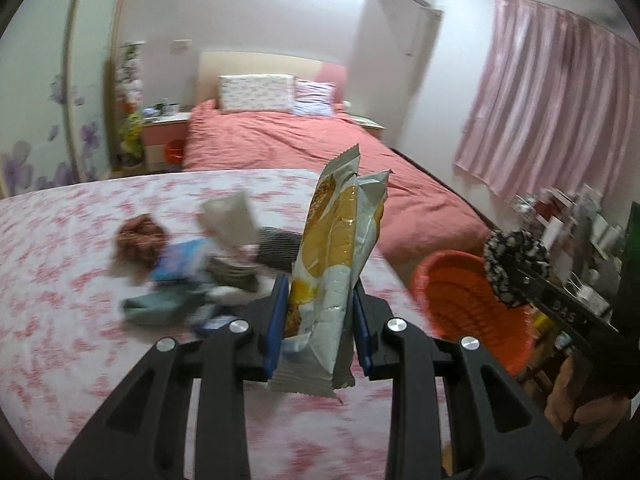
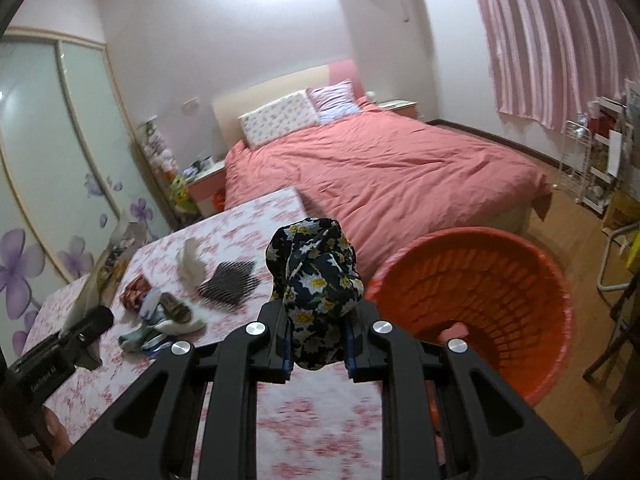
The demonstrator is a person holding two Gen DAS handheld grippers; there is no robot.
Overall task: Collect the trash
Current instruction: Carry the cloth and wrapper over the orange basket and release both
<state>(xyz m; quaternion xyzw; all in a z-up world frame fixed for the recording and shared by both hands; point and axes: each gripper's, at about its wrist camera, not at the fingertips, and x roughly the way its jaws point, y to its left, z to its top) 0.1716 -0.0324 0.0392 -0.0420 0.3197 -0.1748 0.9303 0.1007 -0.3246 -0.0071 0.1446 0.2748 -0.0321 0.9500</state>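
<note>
My left gripper [image 1: 320, 320] is shut on a yellow and silver snack wrapper [image 1: 340, 256], held upright above the table. My right gripper [image 2: 318, 344] is shut on a crumpled black floral cloth [image 2: 316, 280], held at the table's right edge beside the orange basket [image 2: 480, 300]. In the left wrist view the right gripper [image 1: 516, 270] with the floral cloth [image 1: 500, 256] hangs over the orange basket [image 1: 460, 300]. A pile of scraps [image 2: 164, 312] lies on the floral tablecloth [image 2: 312, 420]; it also shows in the left wrist view [image 1: 188, 268].
A white crumpled paper [image 2: 192, 264], a dark striped piece [image 2: 228, 284] and a brown patterned wad [image 2: 134, 292] lie on the table. A bed with a pink cover [image 2: 380, 176] stands behind. A cluttered shelf [image 2: 600, 160] stands at the right by pink curtains.
</note>
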